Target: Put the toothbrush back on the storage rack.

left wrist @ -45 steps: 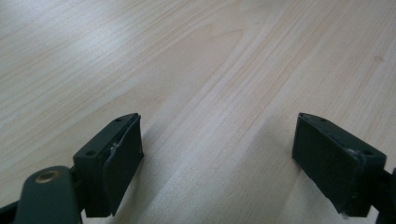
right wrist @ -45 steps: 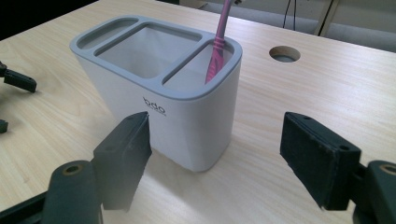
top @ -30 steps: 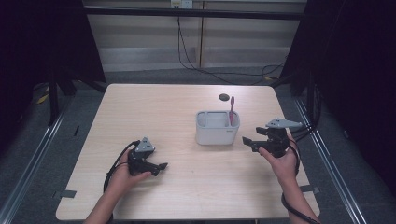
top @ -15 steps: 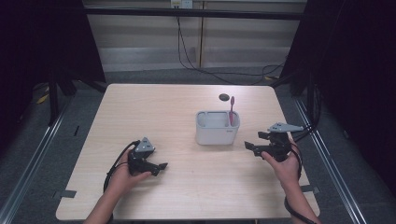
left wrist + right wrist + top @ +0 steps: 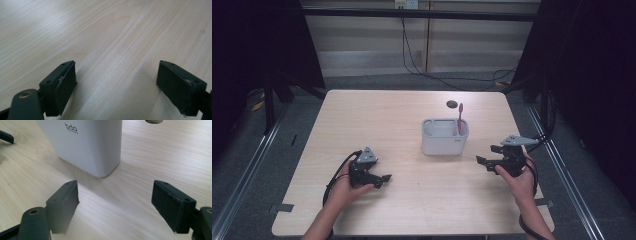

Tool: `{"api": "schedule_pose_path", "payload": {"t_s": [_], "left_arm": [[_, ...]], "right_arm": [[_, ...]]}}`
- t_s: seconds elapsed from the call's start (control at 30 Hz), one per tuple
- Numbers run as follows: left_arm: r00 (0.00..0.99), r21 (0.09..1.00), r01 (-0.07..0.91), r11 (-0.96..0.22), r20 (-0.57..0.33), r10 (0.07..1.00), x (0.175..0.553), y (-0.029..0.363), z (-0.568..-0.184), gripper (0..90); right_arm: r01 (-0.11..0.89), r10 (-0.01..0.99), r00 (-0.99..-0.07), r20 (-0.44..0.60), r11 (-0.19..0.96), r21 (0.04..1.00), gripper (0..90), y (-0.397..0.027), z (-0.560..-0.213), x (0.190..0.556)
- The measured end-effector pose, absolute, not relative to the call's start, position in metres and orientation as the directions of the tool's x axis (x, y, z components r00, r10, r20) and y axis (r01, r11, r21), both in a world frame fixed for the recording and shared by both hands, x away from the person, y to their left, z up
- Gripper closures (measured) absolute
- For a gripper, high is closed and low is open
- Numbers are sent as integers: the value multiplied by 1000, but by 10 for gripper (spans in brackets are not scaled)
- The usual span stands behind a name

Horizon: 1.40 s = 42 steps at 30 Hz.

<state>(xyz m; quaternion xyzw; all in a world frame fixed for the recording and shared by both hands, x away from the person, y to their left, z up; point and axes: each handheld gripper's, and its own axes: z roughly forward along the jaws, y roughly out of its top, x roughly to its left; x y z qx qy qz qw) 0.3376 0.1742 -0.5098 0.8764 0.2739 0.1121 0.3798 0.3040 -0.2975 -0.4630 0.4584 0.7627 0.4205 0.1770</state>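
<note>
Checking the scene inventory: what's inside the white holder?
A pink toothbrush stands in the right end of the white holder, head up above the rim. The left compartment looks empty; the walls hide the holder's bottom.

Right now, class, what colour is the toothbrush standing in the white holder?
Pink. The toothbrush stands in the holder; the high view shows it best.

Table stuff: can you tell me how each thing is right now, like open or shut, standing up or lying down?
Left gripper: open, holding nothing, low over the table.
Right gripper: open, holding nothing, pointing at the holder.
White holder: upright on the table.
Pink toothbrush: standing in the holder's right end.
</note>
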Motion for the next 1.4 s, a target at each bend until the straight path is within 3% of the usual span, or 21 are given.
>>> {"api": "schedule_pose_path", "payload": {"t_s": [1.4], "left_arm": [[825, 727, 395, -561, -12, 565, 338, 174, -510, 158]], "right_arm": [[614, 831, -553, 63, 355, 705, 209, -300, -492, 294]]}}
